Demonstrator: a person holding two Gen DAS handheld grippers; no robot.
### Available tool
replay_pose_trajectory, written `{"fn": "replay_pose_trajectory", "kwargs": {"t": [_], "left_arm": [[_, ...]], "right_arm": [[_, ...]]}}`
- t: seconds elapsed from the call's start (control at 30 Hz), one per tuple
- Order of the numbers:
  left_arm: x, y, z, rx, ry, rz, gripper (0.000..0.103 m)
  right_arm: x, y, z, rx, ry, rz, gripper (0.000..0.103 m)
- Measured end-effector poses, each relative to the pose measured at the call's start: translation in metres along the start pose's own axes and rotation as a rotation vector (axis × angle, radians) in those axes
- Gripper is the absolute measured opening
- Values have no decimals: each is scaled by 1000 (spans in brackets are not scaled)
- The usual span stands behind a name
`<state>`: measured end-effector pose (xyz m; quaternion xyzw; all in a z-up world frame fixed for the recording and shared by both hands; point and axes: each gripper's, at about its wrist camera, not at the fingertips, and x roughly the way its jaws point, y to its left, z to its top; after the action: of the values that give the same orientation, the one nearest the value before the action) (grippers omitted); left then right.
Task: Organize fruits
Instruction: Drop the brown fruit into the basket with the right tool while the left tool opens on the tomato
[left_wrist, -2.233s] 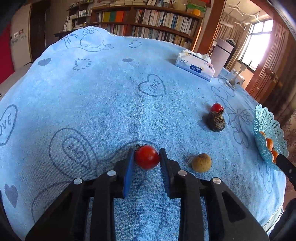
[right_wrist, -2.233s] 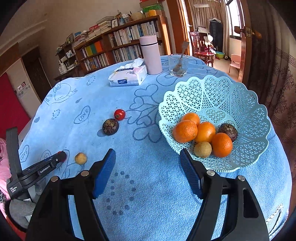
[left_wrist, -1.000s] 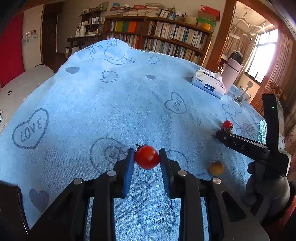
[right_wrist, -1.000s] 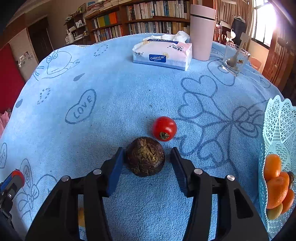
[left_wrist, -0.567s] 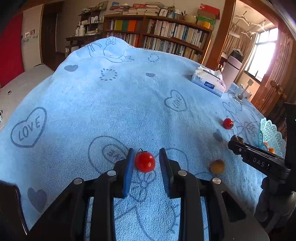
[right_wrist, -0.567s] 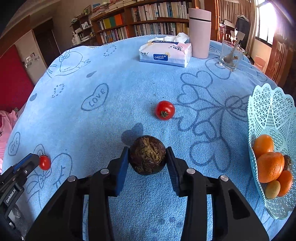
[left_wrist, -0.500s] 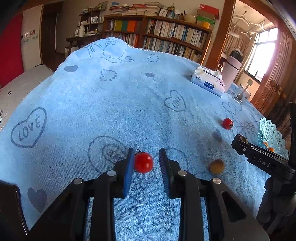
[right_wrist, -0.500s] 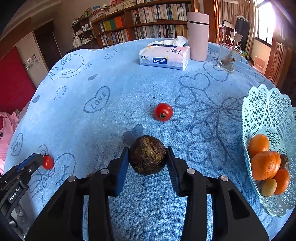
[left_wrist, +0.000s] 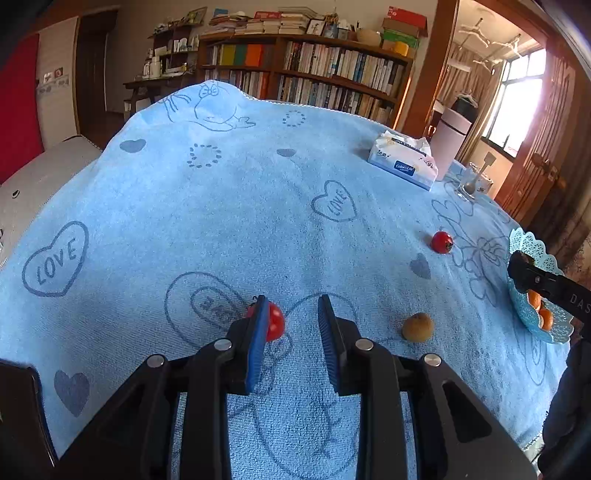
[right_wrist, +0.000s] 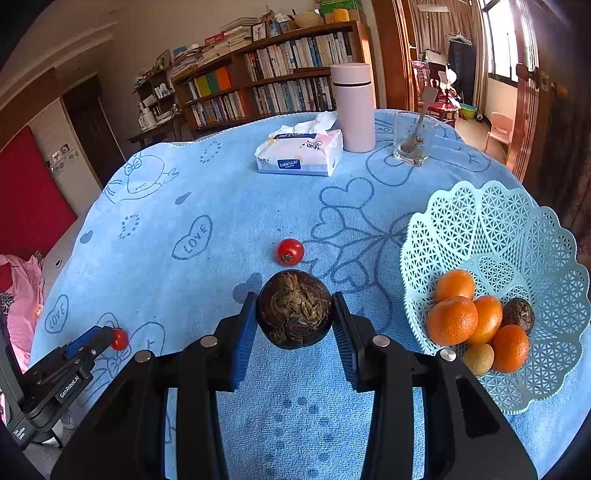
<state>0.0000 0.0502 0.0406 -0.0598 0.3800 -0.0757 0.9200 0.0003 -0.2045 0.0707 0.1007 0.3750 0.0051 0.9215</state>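
Blue cloth (left_wrist: 221, 221): spread under everything, printed with hearts.
Left gripper (left_wrist: 290, 306): jaws drawn in as narrow as they go, a gap left between the pads, nothing clamped in it.
Small tomato (left_wrist: 276, 325): seen in the left wrist view against the left-hand pad and half hidden behind that finger; the right-hand pad is clear of it. In the right wrist view it sits at the very tip of that gripper (whether it touches cannot be told).
Right gripper (right_wrist: 295, 299): jaws just closed in on the dark brown fruit (right_wrist: 294, 310), both pads pressed to its sides.
Second tomato (right_wrist: 290, 252): on the cloth just beyond the right jaws.
Basket (right_wrist: 480, 206): to the right of the right jaws; its oranges (right_wrist: 452, 320) are shown plainly only by the right wrist view (the left one catches just its rim).
Tan fruit (left_wrist: 417, 327): right of the left jaws, shown on the cloth only by the left wrist view.
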Motion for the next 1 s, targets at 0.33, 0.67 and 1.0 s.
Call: {"fn": "replay_pose_trajectory", "kwargs": {"t": [0.33, 0.67, 1.0], "left_arm": [[-4, -10, 0, 22, -4, -4, 28], [-6, -33, 3, 72, -5, -19, 28], [-8, -64, 9, 132, -11, -40, 28]], "right_arm": [[-26, -52, 3, 108, -59, -77, 41], [-44, -113, -4, 227, -91, -169, 41], [-65, -161, -17, 350, -147, -254, 69]]}}
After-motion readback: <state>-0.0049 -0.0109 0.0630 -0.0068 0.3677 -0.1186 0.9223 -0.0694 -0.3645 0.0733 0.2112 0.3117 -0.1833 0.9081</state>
